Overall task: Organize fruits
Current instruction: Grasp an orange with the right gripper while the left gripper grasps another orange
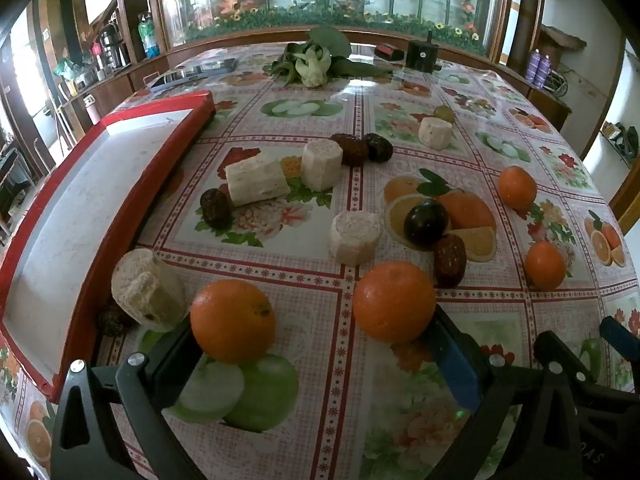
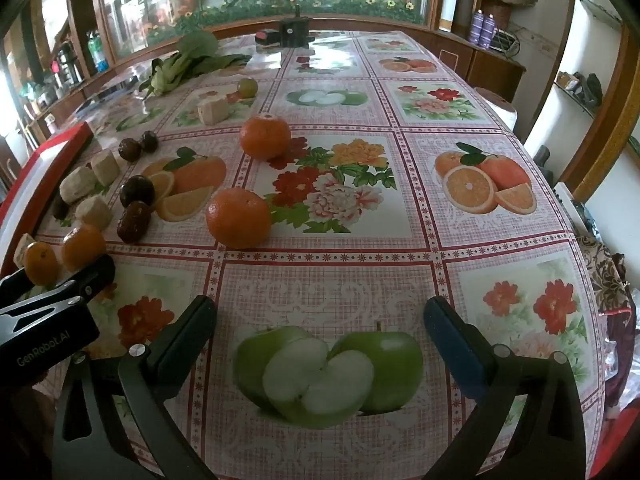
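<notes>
Tablecloth: scattered oranges | left gripper: jaws apart, empty | right gripper: jaws apart, empty

leafy greens; black box

White lettering reading "GenRobot.AI" is showing on the black body of the left gripper, seen at the lower left edge of the right wrist view. In the left wrist view, a few pale letters are showing upside down on the black body of the right gripper at the lower right corner, too cut off to read. Nothing else is carrying readable text.
</notes>
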Demonstrator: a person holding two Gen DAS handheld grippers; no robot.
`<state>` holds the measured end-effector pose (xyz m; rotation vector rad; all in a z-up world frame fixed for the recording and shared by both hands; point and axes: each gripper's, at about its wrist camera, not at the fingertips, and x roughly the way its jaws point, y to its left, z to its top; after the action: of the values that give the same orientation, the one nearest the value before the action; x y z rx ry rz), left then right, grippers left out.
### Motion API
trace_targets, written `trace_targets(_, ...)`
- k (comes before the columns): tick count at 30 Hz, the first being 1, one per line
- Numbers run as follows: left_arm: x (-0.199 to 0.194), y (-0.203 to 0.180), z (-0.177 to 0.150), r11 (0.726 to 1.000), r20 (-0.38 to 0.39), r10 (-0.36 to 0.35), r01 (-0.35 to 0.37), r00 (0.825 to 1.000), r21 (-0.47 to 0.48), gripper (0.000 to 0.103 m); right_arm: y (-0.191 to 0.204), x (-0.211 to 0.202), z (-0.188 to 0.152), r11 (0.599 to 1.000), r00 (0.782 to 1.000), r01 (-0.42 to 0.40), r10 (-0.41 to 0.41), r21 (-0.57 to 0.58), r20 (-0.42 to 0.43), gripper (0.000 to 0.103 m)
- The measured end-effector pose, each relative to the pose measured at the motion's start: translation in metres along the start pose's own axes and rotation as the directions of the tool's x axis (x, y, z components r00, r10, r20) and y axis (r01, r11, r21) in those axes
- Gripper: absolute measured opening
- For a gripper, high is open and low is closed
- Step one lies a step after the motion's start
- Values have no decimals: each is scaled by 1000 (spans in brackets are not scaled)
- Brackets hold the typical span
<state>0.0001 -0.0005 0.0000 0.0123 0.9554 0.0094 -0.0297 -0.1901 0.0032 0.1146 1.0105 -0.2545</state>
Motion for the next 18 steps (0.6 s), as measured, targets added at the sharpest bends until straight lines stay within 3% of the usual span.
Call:
trace_targets(10, 0, 1, 1, 1000, -9, -17, 16, 1000, -10, 103, 1, 0, 0, 1000, 1000, 0, 0, 0, -6, 103)
trace_targets(18, 2, 6, -1, 994, -51, -74, 78, 996, 77, 103, -1, 0, 2, 999, 998, -18, 16, -40, -56, 103)
